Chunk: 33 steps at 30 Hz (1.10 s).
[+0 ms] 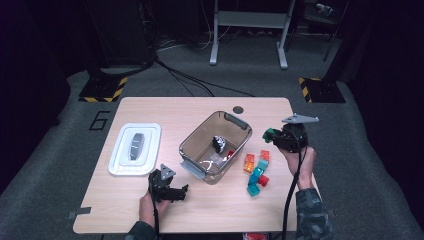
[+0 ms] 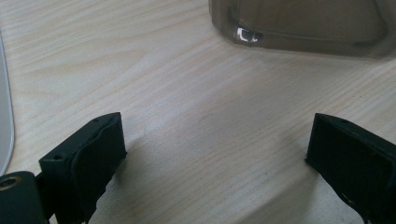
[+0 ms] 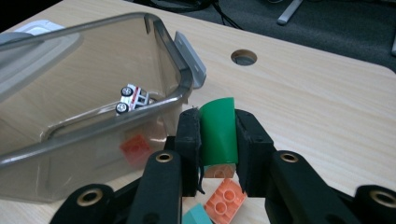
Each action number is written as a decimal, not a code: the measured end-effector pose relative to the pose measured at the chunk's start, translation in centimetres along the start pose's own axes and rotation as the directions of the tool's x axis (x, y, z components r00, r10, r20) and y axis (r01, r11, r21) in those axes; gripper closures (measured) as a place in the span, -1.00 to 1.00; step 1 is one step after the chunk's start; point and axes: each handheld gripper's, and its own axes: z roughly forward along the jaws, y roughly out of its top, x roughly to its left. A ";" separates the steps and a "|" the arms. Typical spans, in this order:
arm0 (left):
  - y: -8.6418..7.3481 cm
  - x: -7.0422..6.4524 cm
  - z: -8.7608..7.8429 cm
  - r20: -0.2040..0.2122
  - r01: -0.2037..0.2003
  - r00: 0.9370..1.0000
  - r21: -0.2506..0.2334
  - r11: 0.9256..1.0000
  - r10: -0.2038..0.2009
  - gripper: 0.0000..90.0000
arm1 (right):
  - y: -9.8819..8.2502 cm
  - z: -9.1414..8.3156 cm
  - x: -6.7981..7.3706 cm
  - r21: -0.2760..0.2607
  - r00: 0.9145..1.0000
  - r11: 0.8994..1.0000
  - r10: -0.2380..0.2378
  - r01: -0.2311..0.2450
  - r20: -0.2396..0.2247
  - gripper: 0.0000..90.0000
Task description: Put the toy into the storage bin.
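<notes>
My right gripper (image 3: 217,140) is shut on a green curved block (image 3: 218,133), held above the table just right of the clear grey bin (image 1: 197,137); from above the green block (image 1: 270,133) shows at the gripper's (image 1: 274,135) left tip. Inside the bin (image 3: 88,128) lie a small toy car (image 3: 132,98) and a red brick (image 3: 135,148). Loose bricks in orange, teal and red (image 1: 257,172) lie on the table below the right hand. My left gripper (image 1: 180,193) rests on the table near the front edge, open, with bare wood between its fingers (image 2: 93,158).
A white lid (image 1: 135,148) lies left of the bin. The wooden table (image 1: 150,110) has a round cable hole (image 1: 238,109) at the back. An orange brick (image 3: 225,199) and a teal one (image 3: 198,217) sit under the right gripper. Cables run on the floor behind.
</notes>
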 end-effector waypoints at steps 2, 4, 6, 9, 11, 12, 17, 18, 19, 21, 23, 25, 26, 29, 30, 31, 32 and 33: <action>0.0 0.0 0.0 0.000 0.000 1.000 0.000 1.000 0.000 -0.91 | 0.6 -0.1 0.1 -0.007 1.000 1.000 -0.006 0.006 0.000 0.62; 0.0 0.0 0.0 0.000 -0.001 1.000 0.000 1.000 0.001 -0.91 | 1.2 -0.1 0.2 -0.013 1.000 1.000 -0.010 0.010 -0.003 0.63; 0.0 0.0 0.0 0.000 0.000 1.000 -0.001 1.000 0.000 -0.91 | 1.7 -0.2 0.3 -0.020 1.000 1.000 -0.009 0.009 -0.004 0.62; 0.0 0.0 0.0 -0.001 -0.002 1.000 0.000 1.000 0.002 -0.91 | 2.6 -0.2 0.6 -0.029 1.000 0.999 -0.020 0.020 -0.008 0.62; 0.0 0.0 0.0 0.000 0.000 1.000 0.000 1.000 0.000 -0.91 | 3.1 -0.2 0.8 -0.032 1.000 0.999 -0.025 0.025 -0.007 0.63; 0.0 0.1 0.0 -0.002 -0.010 1.000 0.000 1.000 0.010 -0.91 | 3.3 -0.1 1.0 -0.035 1.000 0.999 -0.029 0.029 -0.008 0.62; 0.0 0.0 0.0 -0.001 -0.003 1.000 -0.001 1.000 0.003 -0.90 | 4.3 0.4 1.9 -0.034 0.998 0.998 -0.058 0.057 -0.017 0.62; 0.0 0.0 0.0 -0.001 -0.009 1.000 0.000 1.000 0.009 -0.90 | 4.5 0.6 2.0 -0.030 0.997 0.997 -0.068 0.067 -0.022 0.62; 0.0 0.0 0.0 -0.001 -0.003 1.000 -0.001 1.000 0.003 -0.90 | 4.7 0.8 2.3 -0.030 0.997 0.997 -0.071 0.070 -0.026 0.62; 0.0 0.0 0.0 -0.001 -0.009 1.000 0.000 1.000 0.009 -0.90 | 5.0 1.1 2.7 -0.023 0.996 0.996 -0.082 0.082 -0.033 0.62; 0.0 0.0 0.0 -0.001 -0.002 1.000 -0.001 1.000 0.002 -0.90 | 5.3 1.7 3.2 -0.017 0.994 0.995 -0.097 0.096 -0.042 0.62; 0.0 0.0 0.0 -0.001 -0.009 1.000 0.000 1.000 0.009 -0.90 | 5.4 2.2 3.7 -0.010 0.993 0.994 -0.105 0.105 -0.052 0.62; 0.0 0.0 0.0 -0.001 -0.007 1.000 0.000 1.000 0.007 -0.90 | 5.5 2.5 3.9 -0.002 0.993 0.995 -0.102 0.102 -0.058 0.62; 0.0 0.0 0.0 -0.001 -0.009 1.000 0.000 1.000 0.009 -0.90 | 5.5 3.7 4.3 0.018 0.989 0.992 -0.124 0.126 -0.074 0.62; 0.0 0.0 0.0 -0.001 -0.009 1.000 0.000 1.000 0.009 -0.90 | 5.5 3.9 4.4 0.024 0.989 0.992 -0.123 0.126 -0.080 0.62; 0.0 0.0 0.0 -0.001 -0.009 1.000 0.000 1.000 0.009 -0.90 | 5.4 4.2 4.5 0.037 0.990 0.992 -0.116 0.120 -0.086 0.62; 0.0 0.0 0.0 -0.001 -0.009 1.000 0.000 1.000 0.009 -0.90 | 5.4 4.6 4.6 0.053 0.989 0.991 -0.114 0.119 -0.090 0.62; 0.0 0.0 0.0 -0.001 -0.009 1.000 0.000 1.000 0.009 -0.90 | 5.4 4.9 4.7 0.063 0.989 0.990 -0.118 0.124 -0.089 0.62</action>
